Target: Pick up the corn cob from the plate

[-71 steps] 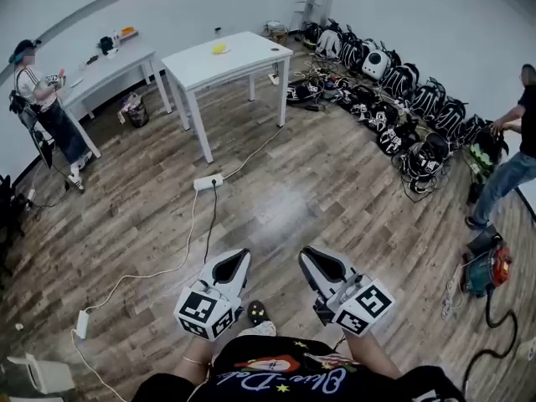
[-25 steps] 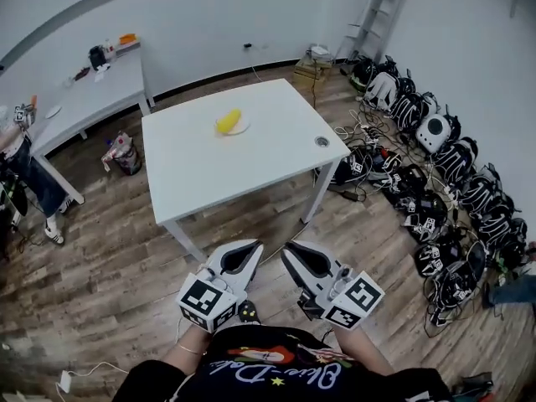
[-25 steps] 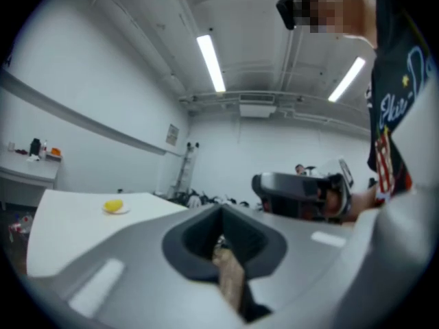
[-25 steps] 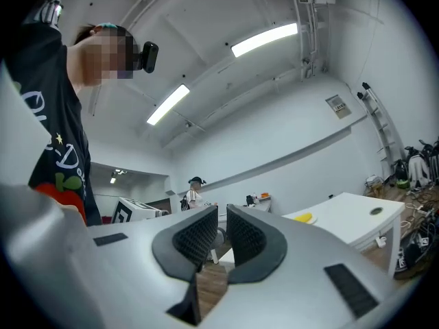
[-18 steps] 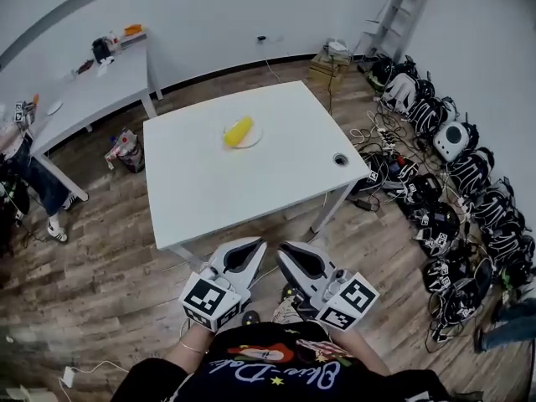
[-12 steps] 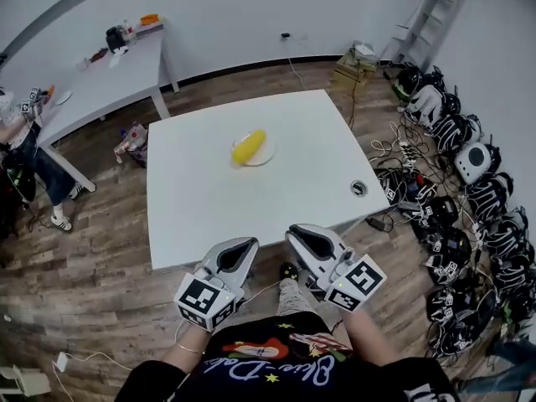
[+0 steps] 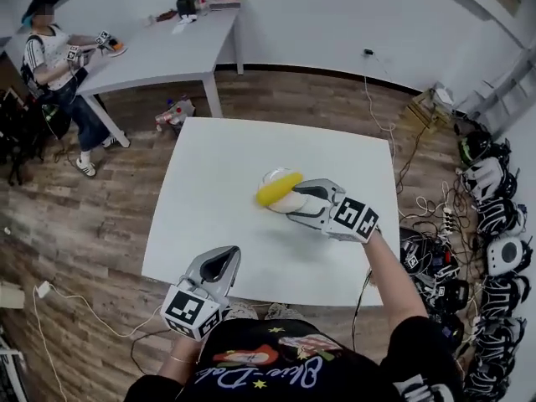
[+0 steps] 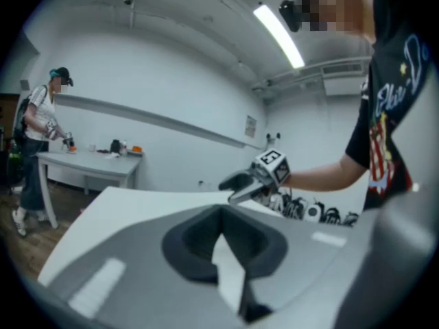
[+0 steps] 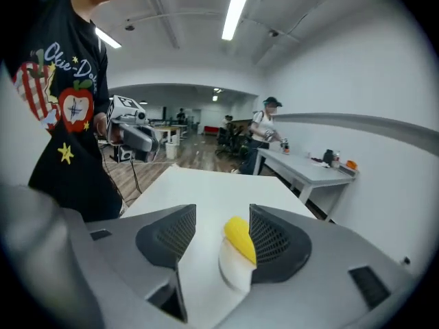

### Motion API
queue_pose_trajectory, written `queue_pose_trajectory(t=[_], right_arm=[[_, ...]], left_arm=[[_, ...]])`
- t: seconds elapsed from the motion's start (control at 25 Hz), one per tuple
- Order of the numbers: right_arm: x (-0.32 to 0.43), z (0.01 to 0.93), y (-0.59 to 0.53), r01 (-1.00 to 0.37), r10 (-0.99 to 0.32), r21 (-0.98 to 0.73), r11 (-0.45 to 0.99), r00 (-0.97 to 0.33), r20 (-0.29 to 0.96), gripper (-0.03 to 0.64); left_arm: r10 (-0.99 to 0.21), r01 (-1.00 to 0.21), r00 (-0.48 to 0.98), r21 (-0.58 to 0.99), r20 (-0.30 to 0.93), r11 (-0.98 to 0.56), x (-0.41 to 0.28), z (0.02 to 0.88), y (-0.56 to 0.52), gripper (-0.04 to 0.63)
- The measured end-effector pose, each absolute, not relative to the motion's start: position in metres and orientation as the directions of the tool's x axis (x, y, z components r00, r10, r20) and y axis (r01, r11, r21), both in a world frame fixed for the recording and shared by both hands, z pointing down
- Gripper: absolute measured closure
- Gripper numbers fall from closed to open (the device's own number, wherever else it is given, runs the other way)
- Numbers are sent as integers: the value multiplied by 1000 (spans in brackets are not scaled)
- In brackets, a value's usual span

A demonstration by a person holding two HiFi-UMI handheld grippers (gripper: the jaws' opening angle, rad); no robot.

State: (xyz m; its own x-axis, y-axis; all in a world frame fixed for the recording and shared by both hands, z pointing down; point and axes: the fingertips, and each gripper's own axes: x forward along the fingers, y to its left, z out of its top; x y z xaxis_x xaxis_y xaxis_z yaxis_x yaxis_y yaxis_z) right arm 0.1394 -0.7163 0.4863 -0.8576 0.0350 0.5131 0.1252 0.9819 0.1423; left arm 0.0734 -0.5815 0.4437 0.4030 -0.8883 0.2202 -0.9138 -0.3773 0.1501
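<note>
A yellow corn cob lies on a small white plate in the middle of the white table. My right gripper reaches over the plate from the right, and its jaws are opening. In the right gripper view the cob lies between the jaws, close to the right-hand one, with the plate under it; the pads do not press on it. My left gripper hangs shut and empty at the table's near edge, well short of the plate. From its own view the left gripper looks across the table at the right gripper.
A second white table with small items stands at the back left, and a person sits by it. Bags and helmets line the right wall, with cables on the wooden floor.
The view has closed in on the white table. My right gripper has swung out over the plate and opened round the corn cob. The left gripper has come up to the table's near edge, still shut.
</note>
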Motion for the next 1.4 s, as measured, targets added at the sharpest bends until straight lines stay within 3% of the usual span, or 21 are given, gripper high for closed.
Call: queue_pose_trajectory(t=[0.12,0.28,0.52,0.68,0.8,0.96,1.12,1.2,1.32,1.4], right_arm=[[112,515,-743,295,146,145,944,-772,618,372],[81,552,-773,427,164,178,886,-649,743,364],[75,604,-770,619,274,35,784,-396,876,359],[76,629,-772,697,246,10,717,-267,932,359],[80,637,-775,671,270,-41,741,-240,933,360],[75,636,-778,614,232,-10,790,-284,930,359],[67,618,-780,462,140,109,880,-472,870,360],[64,592,-775,308,104,121,944,-621,777,360],[59,533,-758,68,30,52,996,-850,526,360],[60,493,-739,6,-5,32,999,-935,355,360]], left_arm=[[-912,-949,302,174,276,-262,44,458,-577,598],[-935,-973,204,165,290,-161,15,458,-579,598],[-935,-994,109,47,338,-99,-8,458,-572,598],[-932,-995,72,94,356,-41,-23,465,-562,598],[-934,-996,48,91,353,-16,-28,466,-555,598],[-936,-995,48,100,348,-14,-38,467,-551,598],[-940,-994,80,101,330,-49,-45,463,-555,598],[-944,-992,105,101,314,-77,-45,461,-562,598],[-943,-985,163,101,290,-139,-42,459,-576,598],[-937,-975,218,88,274,-202,-37,454,-589,598]])
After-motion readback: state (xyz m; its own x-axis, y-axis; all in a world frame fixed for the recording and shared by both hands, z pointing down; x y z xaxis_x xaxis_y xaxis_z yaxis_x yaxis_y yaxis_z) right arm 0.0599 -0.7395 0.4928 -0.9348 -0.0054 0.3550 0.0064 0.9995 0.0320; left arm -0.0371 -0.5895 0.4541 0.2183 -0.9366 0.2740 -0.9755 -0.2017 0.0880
